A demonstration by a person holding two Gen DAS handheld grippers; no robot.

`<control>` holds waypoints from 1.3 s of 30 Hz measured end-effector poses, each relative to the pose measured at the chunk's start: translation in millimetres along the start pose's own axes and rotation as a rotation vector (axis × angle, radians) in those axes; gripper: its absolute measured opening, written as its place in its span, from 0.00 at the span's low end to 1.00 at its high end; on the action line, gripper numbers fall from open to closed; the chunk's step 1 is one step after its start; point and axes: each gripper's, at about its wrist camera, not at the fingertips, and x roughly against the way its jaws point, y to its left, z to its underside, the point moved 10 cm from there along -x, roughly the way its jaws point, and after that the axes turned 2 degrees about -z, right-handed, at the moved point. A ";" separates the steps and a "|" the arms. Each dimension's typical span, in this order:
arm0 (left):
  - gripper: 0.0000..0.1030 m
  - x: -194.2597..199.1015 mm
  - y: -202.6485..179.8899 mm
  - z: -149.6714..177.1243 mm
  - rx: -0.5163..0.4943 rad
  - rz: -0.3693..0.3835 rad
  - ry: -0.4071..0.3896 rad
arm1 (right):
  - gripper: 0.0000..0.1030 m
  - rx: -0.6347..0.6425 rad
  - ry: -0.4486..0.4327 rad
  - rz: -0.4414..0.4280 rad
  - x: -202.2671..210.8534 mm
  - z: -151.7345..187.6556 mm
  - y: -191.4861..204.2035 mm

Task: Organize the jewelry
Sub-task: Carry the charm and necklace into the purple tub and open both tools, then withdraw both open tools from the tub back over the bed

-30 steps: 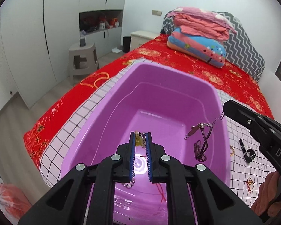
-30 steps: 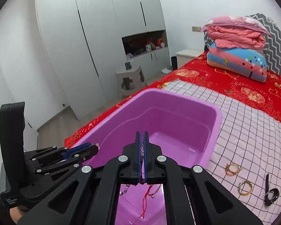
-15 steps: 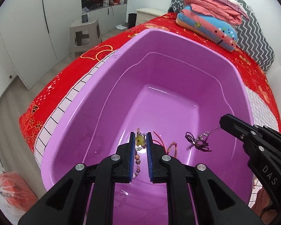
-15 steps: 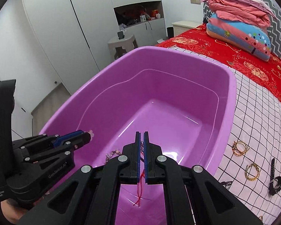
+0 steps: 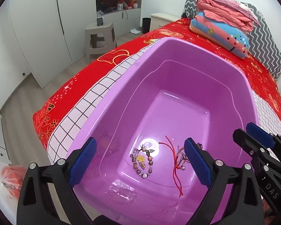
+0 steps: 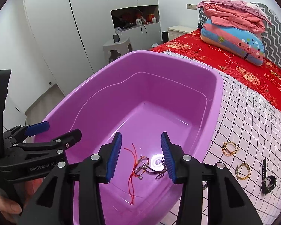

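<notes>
A purple plastic tub (image 5: 133, 78) (image 6: 220, 93) stands on the checked cloth on the bed. On its floor lie a beaded bracelet with a yellow flower (image 5: 142, 161), a red string bracelet (image 5: 175, 165) (image 6: 132, 166) and a dark cord necklace (image 6: 155, 170). My left gripper (image 5: 140, 161) is open and empty above the tub's near end. My right gripper (image 6: 141, 159) is open and empty above the string and necklace; it also shows in the left wrist view (image 5: 252, 140). Two gold bracelets (image 6: 229, 148) (image 6: 243, 170) and a black watch (image 6: 267, 180) lie on the cloth right of the tub.
Folded quilts (image 6: 234, 30) and a zigzag pillow (image 5: 266, 52) sit at the head of the red bedspread (image 5: 69, 93). A grey stool (image 5: 100, 37) and white wardrobes (image 6: 52, 28) stand beyond the bed's left edge.
Both grippers have opened and let go of their jewelry. The beaded bracelet, red string and necklace now lie on the tub floor.
</notes>
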 end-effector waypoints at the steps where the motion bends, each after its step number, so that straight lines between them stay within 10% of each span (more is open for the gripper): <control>1: 0.90 0.6 0.1 0.9 -0.001 -0.004 0.000 | 0.41 -0.003 0.000 -0.001 0.8 1.2 -0.5; 39: 0.92 74.6 -99.3 41.1 -0.148 0.050 -0.098 | 0.53 -0.167 -0.139 0.053 114.8 77.2 -82.4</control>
